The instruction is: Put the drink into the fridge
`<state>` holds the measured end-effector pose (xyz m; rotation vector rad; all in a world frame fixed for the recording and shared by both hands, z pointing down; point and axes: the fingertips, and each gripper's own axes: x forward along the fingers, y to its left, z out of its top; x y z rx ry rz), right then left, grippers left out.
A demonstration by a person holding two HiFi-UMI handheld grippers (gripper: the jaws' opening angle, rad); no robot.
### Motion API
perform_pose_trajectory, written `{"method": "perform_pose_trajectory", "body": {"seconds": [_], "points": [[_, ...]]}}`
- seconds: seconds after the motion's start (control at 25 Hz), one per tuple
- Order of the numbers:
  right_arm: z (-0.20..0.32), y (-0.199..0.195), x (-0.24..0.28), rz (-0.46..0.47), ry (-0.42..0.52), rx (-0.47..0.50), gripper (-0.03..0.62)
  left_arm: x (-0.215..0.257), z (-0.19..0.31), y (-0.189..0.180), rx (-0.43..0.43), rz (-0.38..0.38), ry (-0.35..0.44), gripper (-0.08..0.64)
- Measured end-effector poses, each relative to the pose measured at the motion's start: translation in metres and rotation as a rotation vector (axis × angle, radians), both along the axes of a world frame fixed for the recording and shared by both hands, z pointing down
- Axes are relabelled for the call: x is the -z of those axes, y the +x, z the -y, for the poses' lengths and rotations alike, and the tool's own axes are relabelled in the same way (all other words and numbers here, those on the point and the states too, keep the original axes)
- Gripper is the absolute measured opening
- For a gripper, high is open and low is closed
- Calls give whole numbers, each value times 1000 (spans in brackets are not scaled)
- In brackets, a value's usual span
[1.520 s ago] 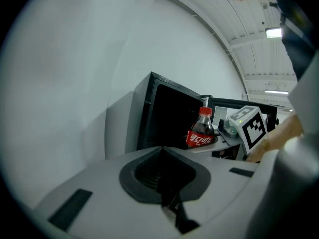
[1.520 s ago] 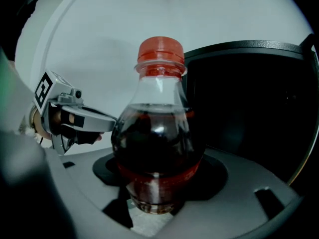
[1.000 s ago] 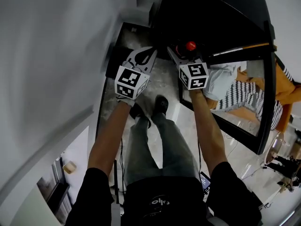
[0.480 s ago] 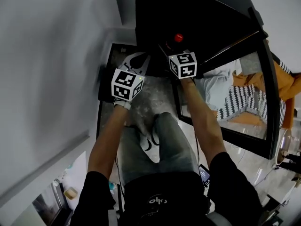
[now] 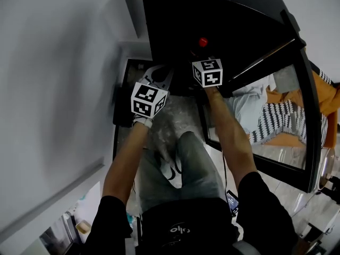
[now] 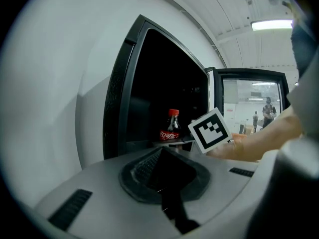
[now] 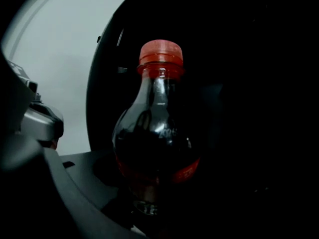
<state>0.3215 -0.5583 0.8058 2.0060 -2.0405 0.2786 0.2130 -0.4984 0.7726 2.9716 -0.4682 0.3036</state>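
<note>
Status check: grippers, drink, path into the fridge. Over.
Left gripper shut, empty. Right gripper shut on the red-capped dark cola bottle, upright at the mouth of the open black fridge. Glass door stands wide; no blocker visible, interior dark.

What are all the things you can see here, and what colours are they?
cola bottle: one, dark drink, red cap and label, upright at the fridge's opening
fridge: one, black, open, dark inside
fridge door: one, glass in black frame, swung open on the right
wall: white, left of the fridge
floor: grey, speckled, below the grippers
ceiling light: one, white, high up
right gripper: one, dark, shut on the cola bottle
left gripper: one, grey, shut, empty
marker cubes: two, black-and-white, one per gripper
arms: two, bare, black sleeves
</note>
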Motion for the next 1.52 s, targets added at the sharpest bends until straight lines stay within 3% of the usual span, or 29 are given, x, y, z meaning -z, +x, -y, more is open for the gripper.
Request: {"method": "perform_pose_trajectory", "body": {"seconds": [0.48,0.6,0.92,1.2,1.52], "points": [[26,12,0,49,43,-14,308,1,24,5,21,-7,-2,3],[21,9,0,99,23,-7,358,7,21,3,15,5,-6,3],[-35,-4,24,105,-40,-63,387,61,3,-22,12,24,-19,3],[-97,-38,107,79,-63,-46,378,138,-31,-59,32,38,-50,3],[-151,-97,230,81,-10,-11,99,238,-74,-99,71,-9,-82,3]]}}
